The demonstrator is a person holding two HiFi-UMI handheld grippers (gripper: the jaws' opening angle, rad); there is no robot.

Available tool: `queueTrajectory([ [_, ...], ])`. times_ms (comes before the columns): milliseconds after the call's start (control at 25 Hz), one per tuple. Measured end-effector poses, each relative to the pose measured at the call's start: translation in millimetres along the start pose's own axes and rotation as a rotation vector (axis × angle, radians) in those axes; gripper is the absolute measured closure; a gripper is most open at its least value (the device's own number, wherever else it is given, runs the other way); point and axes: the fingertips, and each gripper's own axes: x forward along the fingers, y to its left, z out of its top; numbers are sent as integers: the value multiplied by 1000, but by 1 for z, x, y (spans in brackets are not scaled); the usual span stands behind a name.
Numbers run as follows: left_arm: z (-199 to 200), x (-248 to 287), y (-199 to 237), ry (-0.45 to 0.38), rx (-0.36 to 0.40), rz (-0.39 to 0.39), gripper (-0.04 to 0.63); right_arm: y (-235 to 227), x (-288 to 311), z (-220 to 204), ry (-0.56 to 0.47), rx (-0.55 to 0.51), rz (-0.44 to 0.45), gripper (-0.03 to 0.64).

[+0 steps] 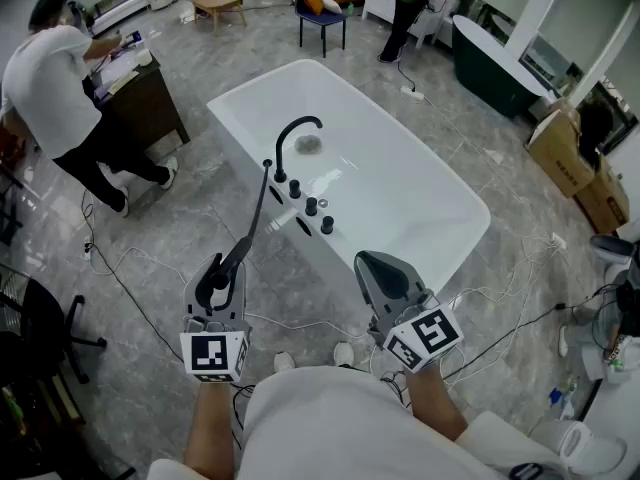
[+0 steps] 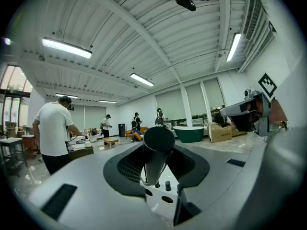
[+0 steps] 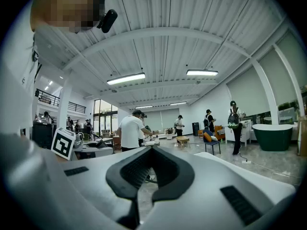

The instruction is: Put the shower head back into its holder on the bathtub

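Observation:
A white bathtub fills the middle of the head view, with a black curved faucet and three black knobs on its near deck. My left gripper is shut on the black shower head, held short of the tub's near-left side. The black hose runs from it up to the deck. In the left gripper view the shower head stands between the jaws of the left gripper, with the knobs and dark oval openings beyond. My right gripper is shut and holds nothing.
A person in a white shirt leans over a desk at the upper left. Cables trail over the grey floor round the tub. A dark green tub and cardboard boxes stand at the right, an office chair at the left.

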Motion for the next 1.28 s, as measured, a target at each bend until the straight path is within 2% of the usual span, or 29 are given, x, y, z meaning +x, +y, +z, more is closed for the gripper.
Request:
queueTrajectory([
  [440,-3,-1,6,3,-11,3,454,4,0,-3,13,-18,-4,600],
  [880,-11,-1,13,4,-30,-18,454,17,11,-12,32,7,21,598],
  [1280,-20,-7,36,1,-38,-67,454,44,29,-20,55,-12,1,598],
])
